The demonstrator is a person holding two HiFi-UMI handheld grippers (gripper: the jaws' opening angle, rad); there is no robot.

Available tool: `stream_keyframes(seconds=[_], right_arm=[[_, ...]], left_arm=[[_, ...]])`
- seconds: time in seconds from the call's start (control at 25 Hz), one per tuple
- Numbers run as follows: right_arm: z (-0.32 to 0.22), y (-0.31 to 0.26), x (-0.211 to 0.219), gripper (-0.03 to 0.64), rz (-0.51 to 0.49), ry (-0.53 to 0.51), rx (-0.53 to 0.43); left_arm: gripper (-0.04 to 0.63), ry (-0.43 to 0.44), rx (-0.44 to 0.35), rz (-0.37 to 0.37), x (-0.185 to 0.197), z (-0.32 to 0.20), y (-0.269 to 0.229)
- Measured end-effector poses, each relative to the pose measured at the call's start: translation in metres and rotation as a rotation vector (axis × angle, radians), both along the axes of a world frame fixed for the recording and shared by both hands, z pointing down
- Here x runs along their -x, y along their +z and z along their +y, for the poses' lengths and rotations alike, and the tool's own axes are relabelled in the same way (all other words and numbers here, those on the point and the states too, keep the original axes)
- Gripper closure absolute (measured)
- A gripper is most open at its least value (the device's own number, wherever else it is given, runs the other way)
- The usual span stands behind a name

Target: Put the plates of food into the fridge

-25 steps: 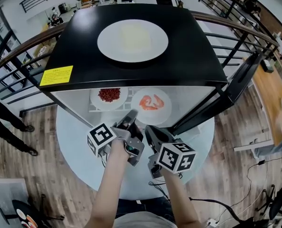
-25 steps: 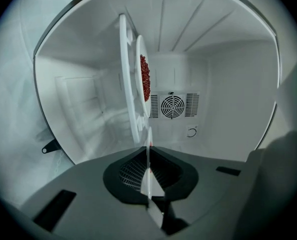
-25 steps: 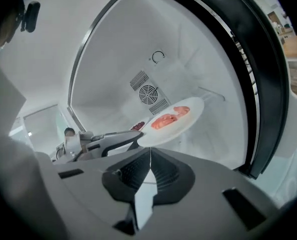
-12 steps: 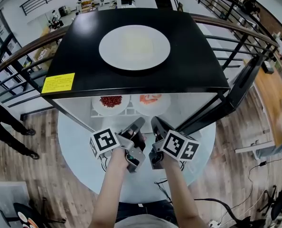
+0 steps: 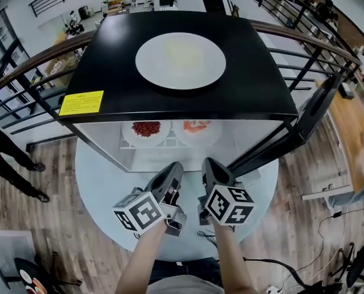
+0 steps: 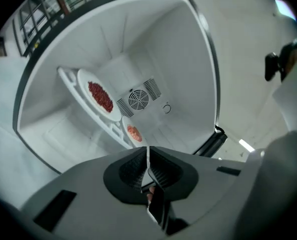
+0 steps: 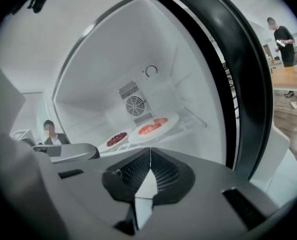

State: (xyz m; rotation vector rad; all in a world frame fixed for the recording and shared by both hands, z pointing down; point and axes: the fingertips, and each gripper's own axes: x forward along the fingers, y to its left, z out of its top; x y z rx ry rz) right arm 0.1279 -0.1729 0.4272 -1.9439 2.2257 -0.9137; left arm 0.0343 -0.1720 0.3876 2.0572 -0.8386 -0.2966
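Bean plate (image 5: 146, 129), shrimp plate (image 5: 197, 127) inside fridge (image 5: 108, 54) at 12 o'clock; third plate (image 5: 181, 60) atop it. My left gripper (image 5: 176, 166), right gripper (image 5: 208, 163) closed, empty. I'd open wide, pinch rim at 6, carry level.

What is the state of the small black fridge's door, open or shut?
Open: the door of the small black fridge stands swung out at the right, baring the white interior.
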Motion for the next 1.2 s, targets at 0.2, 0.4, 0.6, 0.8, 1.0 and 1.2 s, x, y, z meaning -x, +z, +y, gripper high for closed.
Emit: stream_keyframes(seconds=[0.2, 0.4, 0.6, 0.8, 1.0, 1.2], right_arm=[[0.03, -0.038, -0.001, 0.603, -0.041, -0.019, -0.171], [0.049, -0.074, 0.002, 0.602, 0.022, -0.035, -0.281], [0.062, -0.094, 0.021, 0.603, 0.089, -0.058, -0.34], [0.068, -0.107, 0.043, 0.603, 0.084, -0.106, -0.365], [0.075, -0.117, 0.06, 0.601, 0.094, -0.14, -0.392], [0.082, -0.138, 0.064, 0.601, 0.067, -0.149, -0.423]], left_arm=[[0.577, -0.071, -0.306, -0.208, 0.009, 0.019, -0.049], [0.578, -0.137, -0.568, -0.395, 0.017, 0.043, -0.083], [0.586, -0.148, -0.598, -0.429, 0.024, 0.056, -0.089], [0.586, -0.172, -0.636, -0.464, 0.031, 0.062, -0.102], [0.586, -0.185, -0.645, -0.471, 0.039, 0.066, -0.11], [0.586, -0.186, -0.615, -0.43, 0.049, 0.07, -0.117]])
